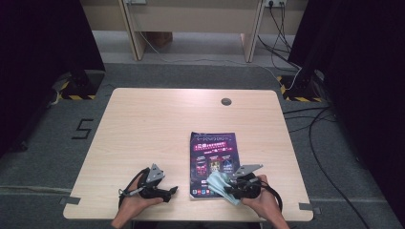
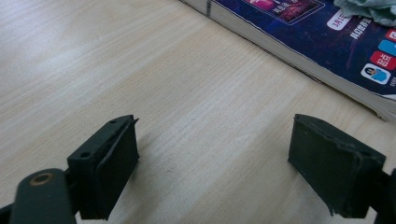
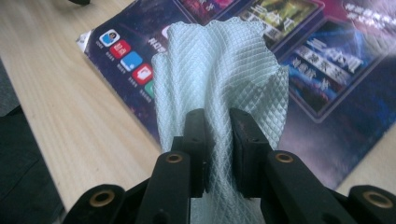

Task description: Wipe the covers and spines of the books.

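Observation:
A dark purple magazine [image 1: 213, 157] lies flat on the wooden table, right of centre near the front. My right gripper [image 3: 217, 126] is shut on a pale blue-green mesh cloth [image 3: 219, 79], which fans out from the jaws over the magazine's [image 3: 322, 70] front corner. In the high view the cloth [image 1: 217, 183] bunches at the magazine's near right corner, just ahead of the right gripper [image 1: 228, 187]. My left gripper [image 1: 168, 193] rests low on the table to the left of the magazine, open, with bare wood between its jaws [image 2: 212, 158]. The magazine's spine edge [image 2: 299, 51] lies beyond it.
The table's front edge [image 1: 186, 217] runs just behind both hands. A round cable hole [image 1: 226, 101] sits near the far edge. Cables trail over the grey floor [image 1: 325, 138] to the right, and a wooden bench [image 1: 191, 19] stands behind the table.

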The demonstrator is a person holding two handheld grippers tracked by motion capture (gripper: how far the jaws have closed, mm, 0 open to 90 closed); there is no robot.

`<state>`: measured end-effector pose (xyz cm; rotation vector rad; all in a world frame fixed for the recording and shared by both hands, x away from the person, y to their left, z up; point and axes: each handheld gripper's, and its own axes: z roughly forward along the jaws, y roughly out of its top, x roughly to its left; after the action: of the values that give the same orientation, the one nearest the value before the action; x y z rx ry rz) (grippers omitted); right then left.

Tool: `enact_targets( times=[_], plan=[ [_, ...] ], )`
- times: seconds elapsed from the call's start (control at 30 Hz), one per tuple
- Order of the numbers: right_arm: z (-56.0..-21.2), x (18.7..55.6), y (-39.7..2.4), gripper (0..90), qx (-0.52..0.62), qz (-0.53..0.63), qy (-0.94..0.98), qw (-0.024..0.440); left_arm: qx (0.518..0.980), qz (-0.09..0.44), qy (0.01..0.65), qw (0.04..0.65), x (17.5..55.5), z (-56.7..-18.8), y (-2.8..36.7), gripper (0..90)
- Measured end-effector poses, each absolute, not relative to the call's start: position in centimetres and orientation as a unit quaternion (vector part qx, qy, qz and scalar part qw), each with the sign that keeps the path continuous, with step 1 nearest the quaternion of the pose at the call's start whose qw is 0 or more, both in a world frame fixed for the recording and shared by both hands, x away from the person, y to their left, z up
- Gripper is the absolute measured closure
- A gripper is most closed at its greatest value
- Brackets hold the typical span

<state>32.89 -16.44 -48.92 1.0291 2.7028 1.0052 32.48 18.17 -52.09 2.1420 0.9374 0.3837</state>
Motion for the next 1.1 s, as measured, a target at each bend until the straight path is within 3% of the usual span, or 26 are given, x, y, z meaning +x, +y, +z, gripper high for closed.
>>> enact_targets(
  times=[0.37, 0.5, 0.77, 1.1],
  plan=[
    [-48.9, 34.0, -21.1, 77.9, 0.403, 0.327, 0.852, 0.069, 0.838, 0.150, 0.366, 0.376, 32.5, -52.1, 18.1, 14.4],
    [-48.6, 33.9, -20.4, 80.2, 0.387, 0.314, 0.863, 0.085, 0.838, 0.151, 0.366, 0.377, 32.6, -52.1, 18.1, 14.3],
    [-48.9, 33.7, -17.2, 79.9, 0.343, 0.326, 0.879, 0.066, 0.836, 0.150, 0.366, 0.380, 32.6, -52.1, 18.0, 14.2],
    [-49.0, 38.6, -17.2, 79.5, 0.380, 0.325, 0.860, 0.101, 0.836, 0.152, 0.366, 0.380, 32.6, -52.2, 17.9, 14.2]
  ],
)
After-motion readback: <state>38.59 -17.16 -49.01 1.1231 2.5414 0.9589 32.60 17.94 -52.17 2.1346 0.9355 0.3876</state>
